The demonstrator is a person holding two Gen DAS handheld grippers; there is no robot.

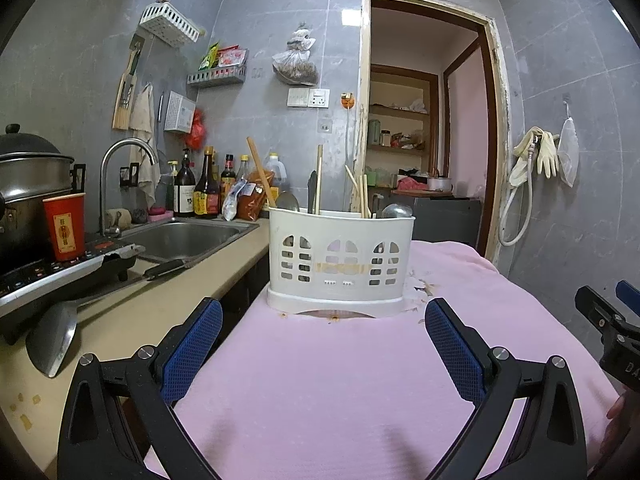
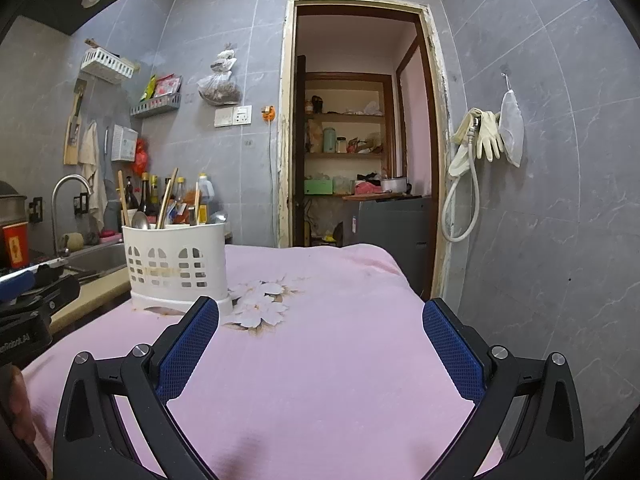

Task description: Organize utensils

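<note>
A white plastic utensil caddy (image 1: 341, 256) stands on the pink cloth (image 1: 340, 380), holding chopsticks (image 1: 260, 172), spoons (image 1: 288, 201) and a ladle (image 1: 397, 211). My left gripper (image 1: 323, 316) hovers just in front of it, open, nothing between its blue pads. In the right wrist view the same caddy (image 2: 176, 266) sits to the left of my right gripper (image 2: 320, 320), which is open and holds nothing. The right gripper's body (image 1: 608, 320) shows at the left view's right edge; the left one's body (image 2: 32, 300) shows at the right view's left edge.
A beige counter (image 1: 120, 320) on the left carries a steel sink (image 1: 188, 236), a spatula (image 1: 52, 336), an induction cooker (image 1: 60, 268) with a pot and red cup (image 1: 65, 226), and sauce bottles (image 1: 208, 188). An open doorway (image 2: 360, 140) lies behind. A flower print (image 2: 260, 304) marks the cloth.
</note>
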